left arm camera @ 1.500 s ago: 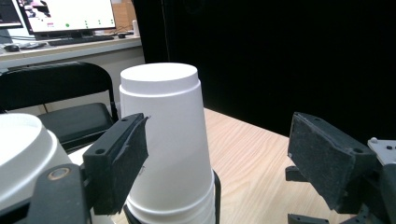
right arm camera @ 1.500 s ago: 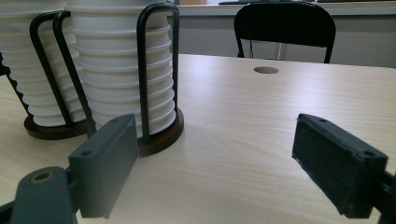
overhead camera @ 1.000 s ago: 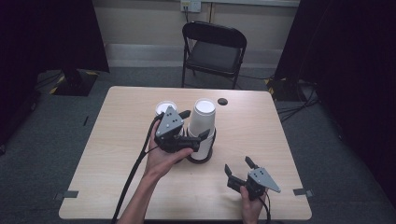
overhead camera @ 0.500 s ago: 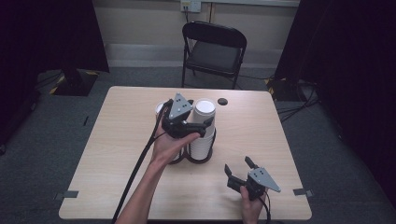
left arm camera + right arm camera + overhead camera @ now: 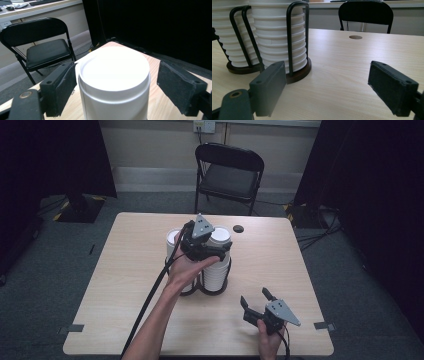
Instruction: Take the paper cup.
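Observation:
Two stacks of upturned white cups stand in a black wire holder [image 5: 210,289] at the table's middle: a left stack [image 5: 173,240] and a right stack [image 5: 216,270]. My left gripper [image 5: 222,249], held in a hand, reaches level across the top of the right stack. In the left gripper view its jaws straddle the top cup [image 5: 112,72]; the left pad [image 5: 63,87] sits at the cup's side and a gap shows before the right pad [image 5: 175,85]. My right gripper [image 5: 255,301] stands open near the table's front right, with bare tabletop between its jaws [image 5: 327,85] and both stacks [image 5: 277,37] to the left ahead.
A black folding chair [image 5: 227,175] stands beyond the table's far edge. A small dark round spot [image 5: 238,228] lies on the table behind the stacks. The left gripper's cable [image 5: 150,305] trails toward the front edge. Dark curtains flank the room.
The left hand carried its gripper to the right and away from me, from the left side of the stacks to the top of the right stack. The right gripper kept still.

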The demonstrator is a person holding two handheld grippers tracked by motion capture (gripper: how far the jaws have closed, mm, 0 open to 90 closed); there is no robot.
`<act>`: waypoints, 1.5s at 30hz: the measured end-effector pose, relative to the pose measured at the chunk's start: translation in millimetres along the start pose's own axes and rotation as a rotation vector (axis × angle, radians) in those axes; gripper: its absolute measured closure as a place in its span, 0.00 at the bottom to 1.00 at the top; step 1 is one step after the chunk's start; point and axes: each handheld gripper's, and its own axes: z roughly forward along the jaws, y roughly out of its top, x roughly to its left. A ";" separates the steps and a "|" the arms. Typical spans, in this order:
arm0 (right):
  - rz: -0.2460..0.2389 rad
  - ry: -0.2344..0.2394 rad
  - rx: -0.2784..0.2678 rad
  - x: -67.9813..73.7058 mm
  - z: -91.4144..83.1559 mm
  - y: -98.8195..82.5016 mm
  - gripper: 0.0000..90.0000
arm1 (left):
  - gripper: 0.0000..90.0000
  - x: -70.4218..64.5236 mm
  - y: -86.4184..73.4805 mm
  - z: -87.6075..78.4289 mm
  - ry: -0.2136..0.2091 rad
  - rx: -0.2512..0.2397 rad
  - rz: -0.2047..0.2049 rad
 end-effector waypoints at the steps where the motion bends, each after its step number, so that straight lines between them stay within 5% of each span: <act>1: 0.001 0.000 0.002 -0.1 0.1 0.1 0.16 | 0.17 0.2 0.2 1.7 -0.005 0.004 0.001; 12: 0.001 0.007 -0.002 -0.4 -0.2 -0.1 0.16 | 0.18 0.4 -5.9 18.0 -0.007 0.055 -0.013; 19: 0.001 0.007 -0.003 -0.4 -0.3 -0.1 0.16 | 0.23 0.3 -7.7 20.7 0.009 0.083 0.022; 33: 0.004 0.008 -0.003 -0.6 -0.4 -0.2 0.16 | 0.24 1.6 -6.1 17.9 0.000 0.069 0.008; 45: 0.005 0.010 -0.004 -0.7 -0.6 -0.3 0.16 | 0.25 1.7 -2.1 10.2 0.002 0.002 -0.005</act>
